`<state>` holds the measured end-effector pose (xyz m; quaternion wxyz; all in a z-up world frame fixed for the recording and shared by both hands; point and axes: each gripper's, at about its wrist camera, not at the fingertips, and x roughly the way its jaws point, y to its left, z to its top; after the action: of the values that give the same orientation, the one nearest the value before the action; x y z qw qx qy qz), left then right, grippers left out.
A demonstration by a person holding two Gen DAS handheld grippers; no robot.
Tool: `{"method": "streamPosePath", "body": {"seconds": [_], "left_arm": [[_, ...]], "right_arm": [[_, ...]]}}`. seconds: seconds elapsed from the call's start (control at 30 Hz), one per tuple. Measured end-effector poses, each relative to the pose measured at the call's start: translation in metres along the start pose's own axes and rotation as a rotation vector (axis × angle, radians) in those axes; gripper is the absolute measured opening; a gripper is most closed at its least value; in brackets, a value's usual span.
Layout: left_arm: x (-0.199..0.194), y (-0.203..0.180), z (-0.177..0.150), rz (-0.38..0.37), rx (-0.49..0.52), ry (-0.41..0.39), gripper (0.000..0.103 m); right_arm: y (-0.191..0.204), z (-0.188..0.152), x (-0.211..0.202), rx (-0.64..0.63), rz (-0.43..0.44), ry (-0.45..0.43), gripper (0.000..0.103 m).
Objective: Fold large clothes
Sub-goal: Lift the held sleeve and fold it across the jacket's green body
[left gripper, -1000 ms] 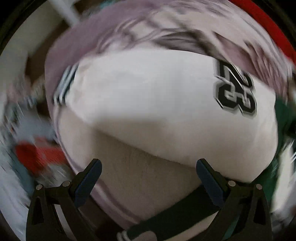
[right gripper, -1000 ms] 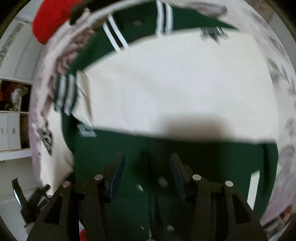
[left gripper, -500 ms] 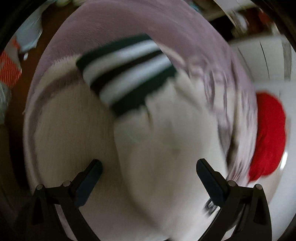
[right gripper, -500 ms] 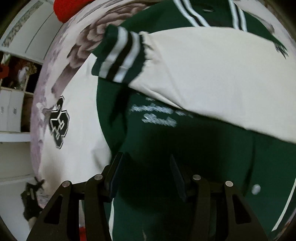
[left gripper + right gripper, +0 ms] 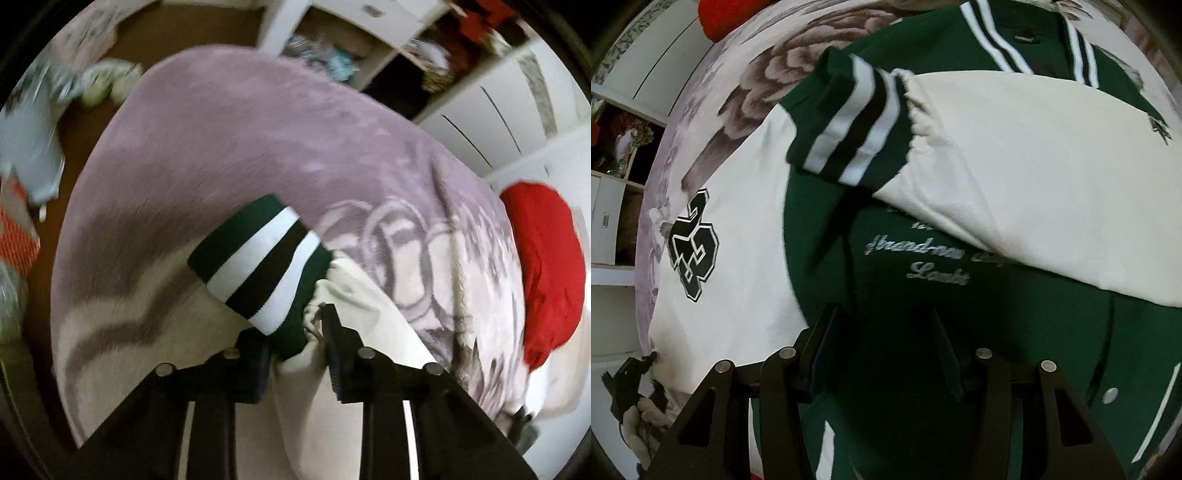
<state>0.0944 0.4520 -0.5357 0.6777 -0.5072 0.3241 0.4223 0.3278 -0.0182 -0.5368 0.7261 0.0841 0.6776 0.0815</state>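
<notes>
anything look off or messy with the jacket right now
Nothing damaged. The green and cream varsity jacket is only half folded: one cream sleeve lies across its front, and the left gripper is shut on the other sleeve's striped cuff.

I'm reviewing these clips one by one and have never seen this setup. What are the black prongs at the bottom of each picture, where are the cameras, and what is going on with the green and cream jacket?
No robot arm here: a person holds a two-fingered claw in each hand, and each claw carries a wide-angle camera looking forward along its fingers. The black prongs are those fingers.

In the left view, the left claw is closed on the cream sleeve, just behind its striped cuff. Below lies a purple flowered blanket, with a red cushion at its edge and shelves behind.

In the right view, the right claw is open and holds nothing, hanging over the green jacket, which lies spread on the blanket. Its other cream sleeve is folded across the front, and a number patch shows on the sleeve at left.
</notes>
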Motion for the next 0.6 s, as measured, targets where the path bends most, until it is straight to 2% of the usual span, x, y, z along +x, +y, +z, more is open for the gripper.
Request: {"method": "streamPosePath", "body": {"seconds": [0.13, 0.27, 0.33, 0.47, 0.6], "left_arm": [[-0.025, -0.037, 0.001, -0.004, 0.138, -0.072, 0.020], [-0.070, -0.088, -0.011, -0.017, 0.321, -0.165, 0.019], [-0.089, -0.115, -0.023, -0.031, 0.409, -0.203, 0.019], [-0.129, -0.182, -0.070, -0.083, 0.592, -0.261, 0.017], [-0.155, -0.240, -0.141, -0.164, 0.752, -0.253, 0.014]], "right_arm": [[-0.010, 0.004, -0.020, -0.008, -0.152, -0.035, 0.053], [-0.025, 0.010, -0.038, -0.056, -0.387, -0.081, 0.053], [-0.038, 0.015, -0.042, -0.057, -0.436, -0.090, 0.053], [-0.070, 0.027, -0.044, -0.018, -0.460, -0.092, 0.053], [-0.109, 0.039, -0.054, 0.040, -0.386, -0.069, 0.053]]}}
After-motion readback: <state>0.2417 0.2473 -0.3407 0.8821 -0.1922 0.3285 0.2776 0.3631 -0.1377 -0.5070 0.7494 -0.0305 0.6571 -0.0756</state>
